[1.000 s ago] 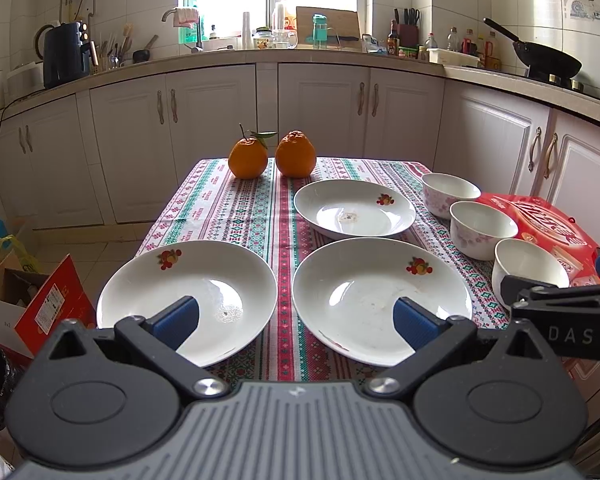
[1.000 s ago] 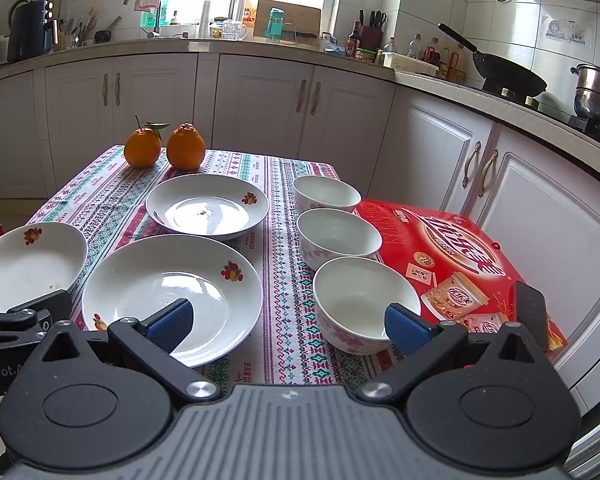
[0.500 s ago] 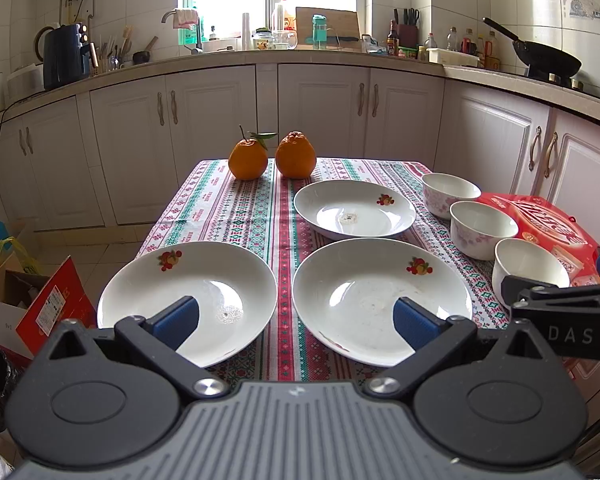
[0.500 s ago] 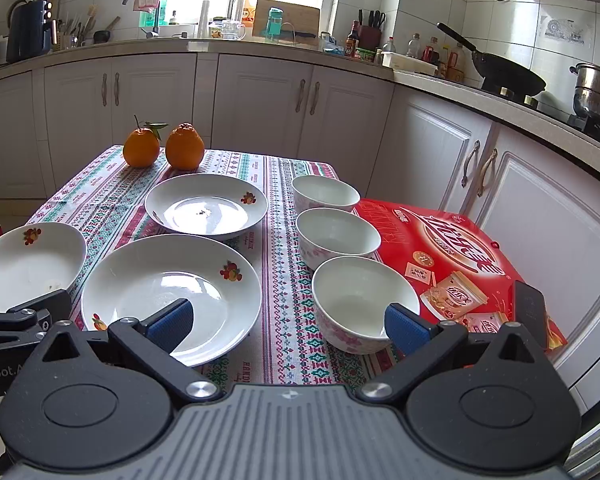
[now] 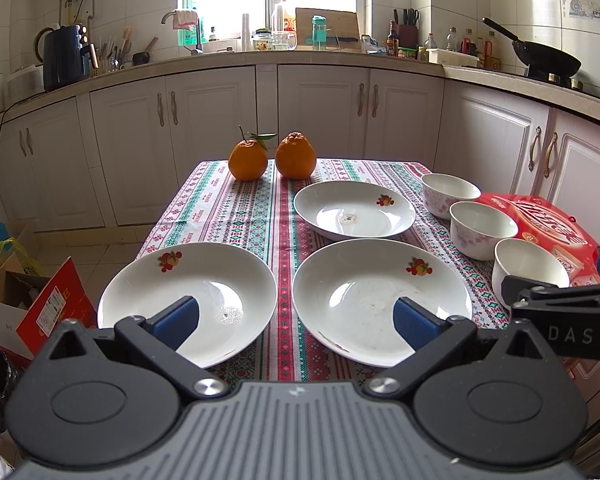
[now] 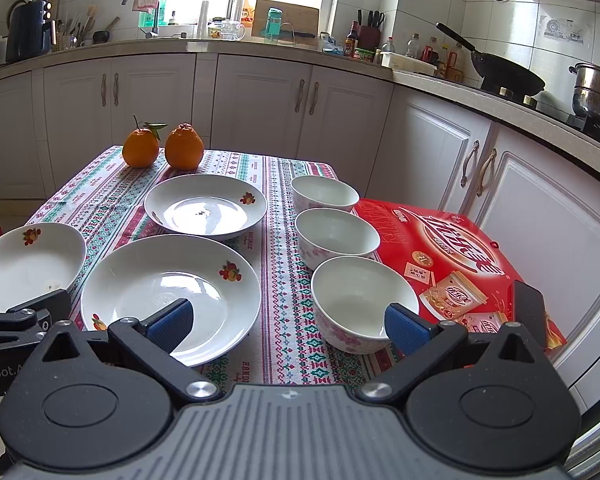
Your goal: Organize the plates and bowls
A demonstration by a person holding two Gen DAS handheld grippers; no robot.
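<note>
Three white plates with fruit prints lie on the patterned tablecloth: a near-left plate (image 5: pixel 188 292), a near-middle plate (image 5: pixel 376 292) and a far plate (image 5: pixel 354 210). Three white floral bowls stand in a row on the right: near bowl (image 6: pixel 360 300), middle bowl (image 6: pixel 336 236), far bowl (image 6: pixel 324 194). My left gripper (image 5: pixel 296 320) is open and empty, held above the near edge between the two near plates. My right gripper (image 6: pixel 288 320) is open and empty, between the near-middle plate (image 6: pixel 168 292) and the near bowl.
Two oranges (image 5: pixel 272 158) sit at the table's far end. A red snack box (image 6: pixel 452 248) lies along the right edge with a dark phone (image 6: pixel 530 312) on it. Kitchen cabinets (image 5: pixel 320 112) stand behind. Cardboard boxes (image 5: pixel 32 304) sit on the floor at left.
</note>
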